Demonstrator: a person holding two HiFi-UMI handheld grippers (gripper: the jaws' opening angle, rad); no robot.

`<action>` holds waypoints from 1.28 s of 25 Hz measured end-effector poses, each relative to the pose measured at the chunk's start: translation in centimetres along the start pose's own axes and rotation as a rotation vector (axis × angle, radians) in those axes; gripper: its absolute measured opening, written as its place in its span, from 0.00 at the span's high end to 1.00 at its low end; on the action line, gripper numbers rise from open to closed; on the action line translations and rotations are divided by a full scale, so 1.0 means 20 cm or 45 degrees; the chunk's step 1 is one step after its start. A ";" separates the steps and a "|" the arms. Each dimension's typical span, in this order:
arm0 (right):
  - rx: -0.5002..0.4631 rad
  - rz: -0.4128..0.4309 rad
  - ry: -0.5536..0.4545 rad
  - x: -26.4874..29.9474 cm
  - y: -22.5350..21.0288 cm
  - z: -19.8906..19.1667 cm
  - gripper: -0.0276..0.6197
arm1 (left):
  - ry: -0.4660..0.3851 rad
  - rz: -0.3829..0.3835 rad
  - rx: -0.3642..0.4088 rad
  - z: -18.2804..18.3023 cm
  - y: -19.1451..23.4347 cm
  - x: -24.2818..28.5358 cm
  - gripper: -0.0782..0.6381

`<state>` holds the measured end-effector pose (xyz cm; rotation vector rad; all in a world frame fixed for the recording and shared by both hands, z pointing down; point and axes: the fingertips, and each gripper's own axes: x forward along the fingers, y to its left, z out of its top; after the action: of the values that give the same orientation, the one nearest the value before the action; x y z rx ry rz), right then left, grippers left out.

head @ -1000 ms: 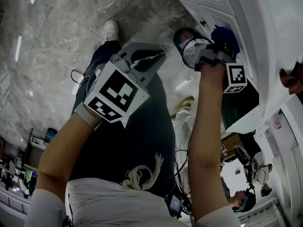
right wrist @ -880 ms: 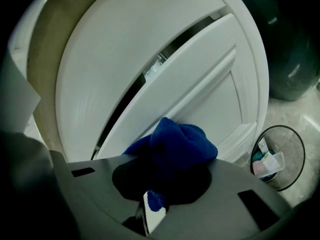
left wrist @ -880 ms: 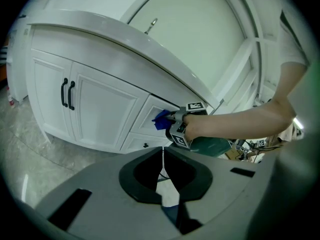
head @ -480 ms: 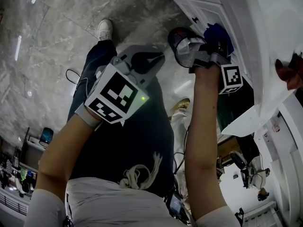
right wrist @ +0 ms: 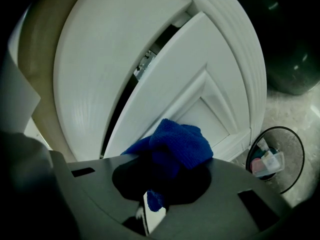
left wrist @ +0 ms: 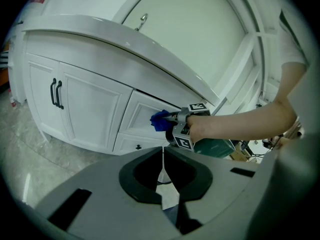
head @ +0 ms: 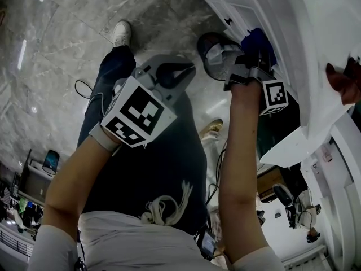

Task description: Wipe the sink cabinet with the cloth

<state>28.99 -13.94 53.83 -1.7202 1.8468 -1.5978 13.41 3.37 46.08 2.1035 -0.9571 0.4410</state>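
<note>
Blue cloth (right wrist: 175, 144) tight between right fingers (right wrist: 127, 176)

The head view was dim and hard in contrast — the marble floor (head: 62, 55) carried thin streaks of glare from overhead lights at the upper left, while the white sink cabinet (head: 254, 4) burned out almost to blank toward the right. Straight lines bowed near every edge. The left gripper view was the brightest, softly and evenly lit, with black corners. The right gripper view was darkest — the cloth (right wrist: 177, 144) showed fairly sharp, its lower folds lost in shadow
</note>
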 end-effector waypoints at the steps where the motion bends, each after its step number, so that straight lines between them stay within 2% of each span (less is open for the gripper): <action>1: 0.005 0.005 0.003 -0.01 0.00 0.00 0.87 | 0.000 0.003 0.001 0.00 -0.01 0.00 0.87; 5: 0.026 0.025 0.020 -0.02 -0.02 0.02 0.87 | -0.006 0.015 -0.005 -0.02 -0.05 0.03 0.87; 9: 0.074 -0.039 -0.049 -0.09 -0.13 0.10 0.87 | -0.014 0.023 -0.010 -0.02 -0.09 0.06 0.87; 13: -0.033 0.004 0.008 -0.12 -0.18 0.14 0.86 | -0.019 0.021 -0.008 -0.02 -0.14 0.09 0.87; 15: -0.018 0.017 0.004 -0.11 -0.17 0.14 0.86 | -0.020 0.023 -0.004 -0.03 -0.14 0.10 0.87; 19: 0.020 0.003 -0.017 -0.07 -0.19 0.12 0.86 | -0.030 0.047 -0.024 -0.06 -0.14 0.11 0.87; 27: -0.045 -0.041 0.101 0.02 -0.25 0.06 0.86 | -0.076 0.127 -0.101 -0.09 -0.10 0.07 0.87; 32: -0.025 -0.075 0.135 0.12 -0.29 -0.02 0.86 | -0.120 0.199 -0.165 -0.12 0.00 0.01 0.87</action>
<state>31.55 -14.33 59.58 -1.7455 1.8816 -1.7308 13.66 5.11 47.75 1.9547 -1.1787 0.3507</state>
